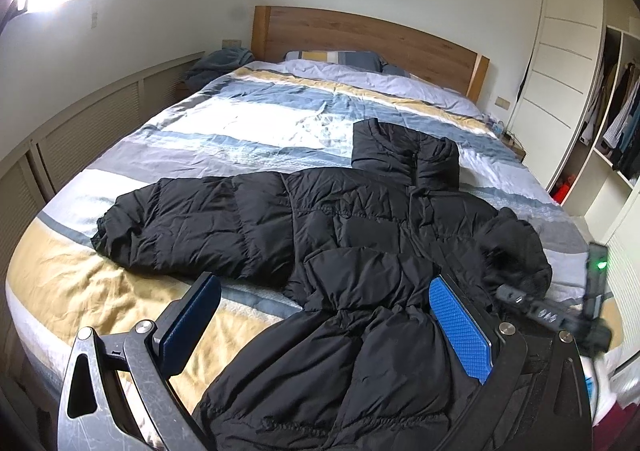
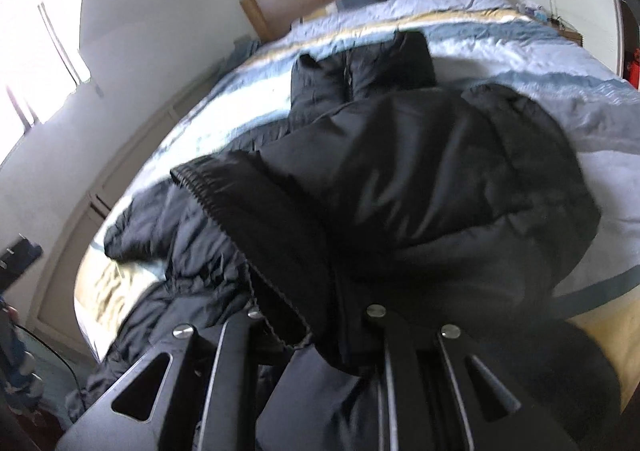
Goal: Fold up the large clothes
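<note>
Your right gripper (image 2: 316,335) is clenched on the sleeve (image 2: 400,191) to carry it across the jacket (image 1: 320,231), while your left gripper (image 1: 328,315) hangs released above the hem (image 1: 320,391), ready to steady it on the bed (image 1: 248,123).

The right gripper's (image 2: 320,335) tips are hidden under the black jacket sleeve (image 2: 400,191). The jacket's (image 1: 340,251) bottom is cut off at 6 o'clock. The right wrist view is blurry.
</note>
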